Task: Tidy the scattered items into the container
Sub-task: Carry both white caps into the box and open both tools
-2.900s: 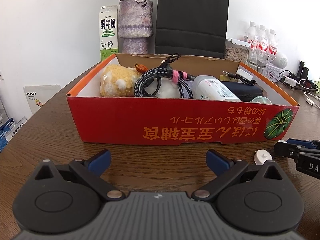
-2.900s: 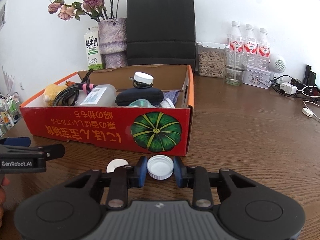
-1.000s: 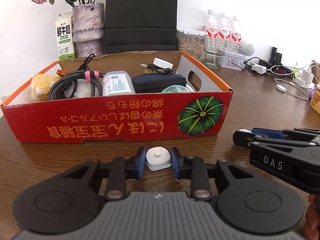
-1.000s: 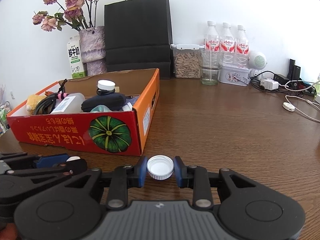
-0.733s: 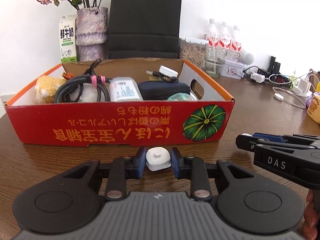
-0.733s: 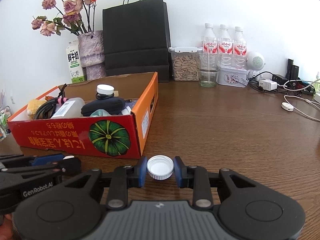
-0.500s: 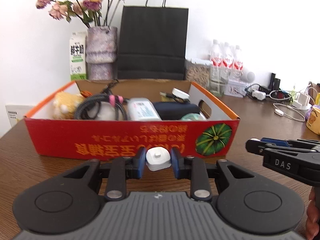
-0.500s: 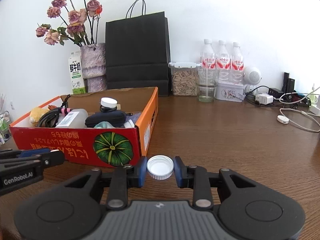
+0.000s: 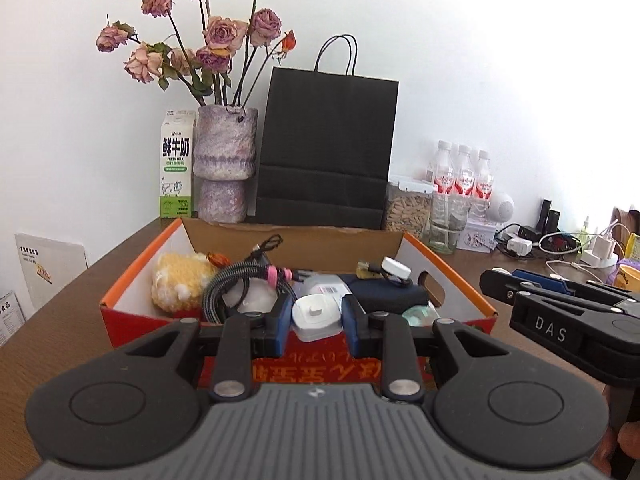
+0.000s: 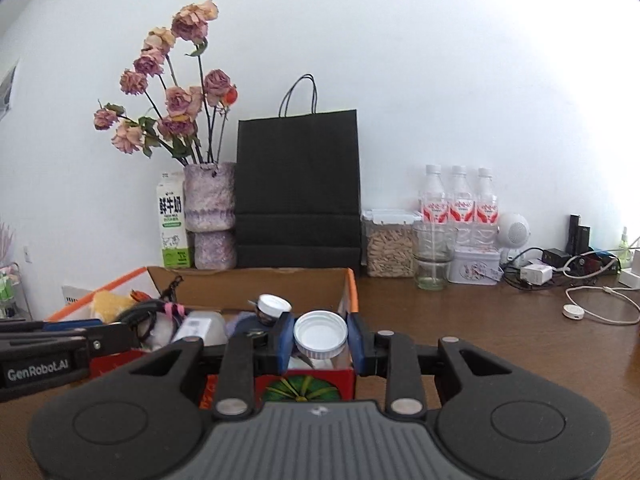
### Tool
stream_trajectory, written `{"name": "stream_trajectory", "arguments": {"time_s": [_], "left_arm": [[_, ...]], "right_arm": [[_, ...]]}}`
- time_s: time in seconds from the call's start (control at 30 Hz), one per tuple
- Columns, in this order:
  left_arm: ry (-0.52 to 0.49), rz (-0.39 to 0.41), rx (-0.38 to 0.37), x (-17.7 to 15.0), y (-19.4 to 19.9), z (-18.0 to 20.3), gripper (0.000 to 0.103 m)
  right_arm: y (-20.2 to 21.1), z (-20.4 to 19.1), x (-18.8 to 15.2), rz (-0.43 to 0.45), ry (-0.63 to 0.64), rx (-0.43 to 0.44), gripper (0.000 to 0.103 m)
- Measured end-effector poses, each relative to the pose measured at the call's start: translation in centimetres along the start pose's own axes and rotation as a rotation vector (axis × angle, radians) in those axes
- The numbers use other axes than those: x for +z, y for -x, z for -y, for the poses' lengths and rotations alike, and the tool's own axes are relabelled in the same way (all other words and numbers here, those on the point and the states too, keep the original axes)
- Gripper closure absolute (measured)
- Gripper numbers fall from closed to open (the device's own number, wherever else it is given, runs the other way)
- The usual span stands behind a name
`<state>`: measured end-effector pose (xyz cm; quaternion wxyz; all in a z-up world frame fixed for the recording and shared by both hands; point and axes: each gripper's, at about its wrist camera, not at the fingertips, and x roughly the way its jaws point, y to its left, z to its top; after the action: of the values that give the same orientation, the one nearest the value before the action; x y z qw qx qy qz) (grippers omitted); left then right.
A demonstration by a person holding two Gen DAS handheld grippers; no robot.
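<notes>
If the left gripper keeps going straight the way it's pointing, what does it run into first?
Probably the clutter inside the red box: the left gripper, shut on the small white charger, points over the near wall at the clear bottle and dark case just behind. Depth is unclear.

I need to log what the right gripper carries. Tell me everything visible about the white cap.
The white cap is a round, ribbed-edged plastic screw lid, open side up, showing its inner ring. The right gripper pinches it level between blue fingers, above the red cardboard box's near wall.
</notes>
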<state>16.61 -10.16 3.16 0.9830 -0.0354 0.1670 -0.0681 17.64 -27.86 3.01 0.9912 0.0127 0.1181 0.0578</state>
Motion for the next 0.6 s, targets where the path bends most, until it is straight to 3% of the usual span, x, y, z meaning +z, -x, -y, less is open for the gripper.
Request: {"name": "stream_trajectory", "arguments": {"time_s": [0.3, 0.6], "left_arm": [[0.004, 0.103, 0.049, 3.4, -4.4, -2.1, 0.075], [0.019, 0.018, 0.111, 3.6, -8.7, -5.9, 0.076]], "right_arm": [[-4.9, -2.4, 3.2, 0.038, -0.043, 0.019, 0.075], [-9.5, -1.1, 2.3, -0.025, -0.073, 0.013, 0.075]]}}
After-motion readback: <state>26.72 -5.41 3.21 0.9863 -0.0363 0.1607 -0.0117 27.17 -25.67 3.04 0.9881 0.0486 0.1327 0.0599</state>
